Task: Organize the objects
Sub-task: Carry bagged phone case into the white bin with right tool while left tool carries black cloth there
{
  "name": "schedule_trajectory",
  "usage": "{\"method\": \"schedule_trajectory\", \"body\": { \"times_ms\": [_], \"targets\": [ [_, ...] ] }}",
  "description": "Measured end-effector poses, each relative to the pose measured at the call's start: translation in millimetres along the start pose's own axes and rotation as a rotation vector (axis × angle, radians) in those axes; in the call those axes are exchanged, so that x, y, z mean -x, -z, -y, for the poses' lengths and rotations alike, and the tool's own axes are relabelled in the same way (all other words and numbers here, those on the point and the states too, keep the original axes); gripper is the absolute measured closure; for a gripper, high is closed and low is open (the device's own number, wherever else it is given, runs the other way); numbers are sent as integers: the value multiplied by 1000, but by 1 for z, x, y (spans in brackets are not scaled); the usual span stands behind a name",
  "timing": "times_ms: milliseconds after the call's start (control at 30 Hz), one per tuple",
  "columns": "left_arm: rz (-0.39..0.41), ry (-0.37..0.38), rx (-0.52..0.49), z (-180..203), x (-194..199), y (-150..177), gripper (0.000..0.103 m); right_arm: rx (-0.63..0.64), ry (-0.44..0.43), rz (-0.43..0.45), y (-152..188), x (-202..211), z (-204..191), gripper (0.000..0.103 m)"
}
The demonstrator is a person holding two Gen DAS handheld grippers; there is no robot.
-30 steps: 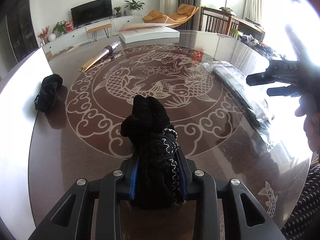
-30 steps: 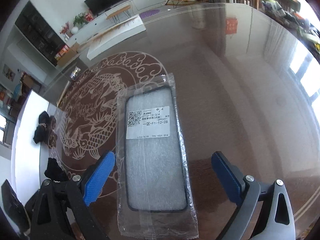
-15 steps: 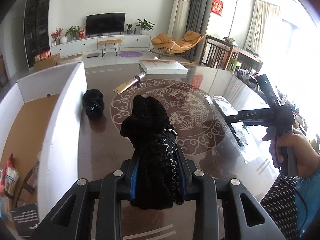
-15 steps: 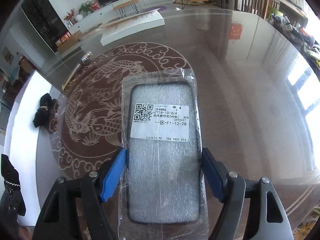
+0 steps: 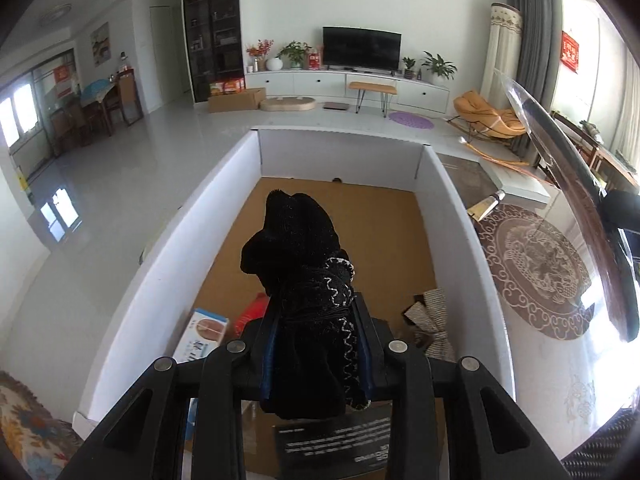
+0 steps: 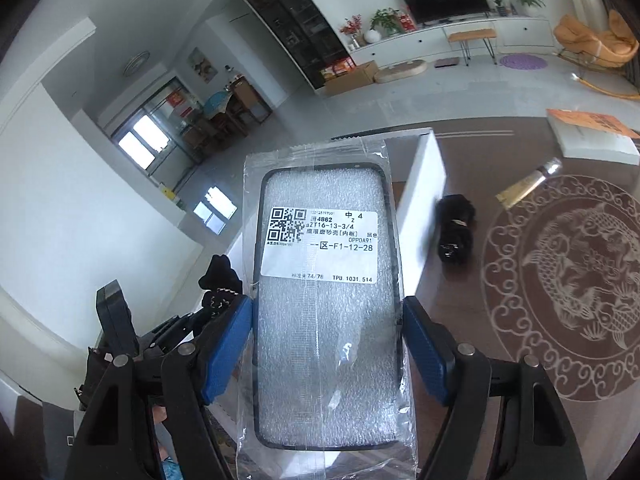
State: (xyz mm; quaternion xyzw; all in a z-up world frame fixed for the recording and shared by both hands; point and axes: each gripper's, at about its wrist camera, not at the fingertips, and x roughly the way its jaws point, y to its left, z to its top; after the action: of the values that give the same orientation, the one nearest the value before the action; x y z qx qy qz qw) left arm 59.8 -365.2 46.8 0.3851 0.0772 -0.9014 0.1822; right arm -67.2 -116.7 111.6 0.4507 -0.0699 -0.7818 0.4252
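My left gripper (image 5: 316, 344) is shut on a bundle of black socks (image 5: 304, 280) and holds it above the open white-walled cardboard box (image 5: 240, 200). My right gripper (image 6: 326, 344) is shut on a phone case in a clear plastic bag (image 6: 326, 292) with a white label, lifted off the table. The bagged case shows edge-on at the right of the left wrist view (image 5: 576, 188). The left gripper with its socks shows at the lower left of the right wrist view (image 6: 218, 288). A second black sock bundle (image 6: 456, 236) lies on the table beside the box wall (image 6: 420, 200).
In the box lie a blue-white carton (image 5: 200, 336), a red item (image 5: 250, 316), a patterned bow (image 5: 434, 320) and a black card (image 5: 336, 444). On the round brown table (image 6: 520, 420) lie a gold tube (image 6: 528, 184) and a white book (image 6: 592, 136).
The left gripper swung left from over the table to above the box, still holding the socks. The right gripper closed on the bagged phone case and lifted it off the table toward the box.
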Motion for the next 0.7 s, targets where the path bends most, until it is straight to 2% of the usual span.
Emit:
{"method": "schedule_trajectory", "body": {
  "times_ms": [167, 233, 267, 300, 367, 500, 600, 700],
  "targets": [
    [-47, -37, -7, -21, -14, 6, 71, 57, -10, -43, 1, -54, -46, 28],
    [-93, -58, -29, -20, -26, 9, 66, 79, -15, -48, 4, -72, -54, 27],
    [-118, -77, -29, -20, -32, 10, 54, 90, -27, -73, 4, -84, -55, 24],
    [-131, -103, -21, -20, -37, 13, 36, 93, -29, -120, 4, -97, -52, 23],
    [-129, -142, -9, -20, -39, 18, 21, 73, -28, -154, 9, -104, -44, 23],
    [-78, -184, -24, -12, -31, 26, 21, 72, 18, -90, 19, -80, -12, 18],
    [-30, -150, -42, 1, -19, 26, 21, 81, 117, -8, 34, -49, 30, 9],
    [21, -67, -78, 29, 1, 19, 21, 93, 327, 54, 60, -23, 91, 8]
  ]
}}
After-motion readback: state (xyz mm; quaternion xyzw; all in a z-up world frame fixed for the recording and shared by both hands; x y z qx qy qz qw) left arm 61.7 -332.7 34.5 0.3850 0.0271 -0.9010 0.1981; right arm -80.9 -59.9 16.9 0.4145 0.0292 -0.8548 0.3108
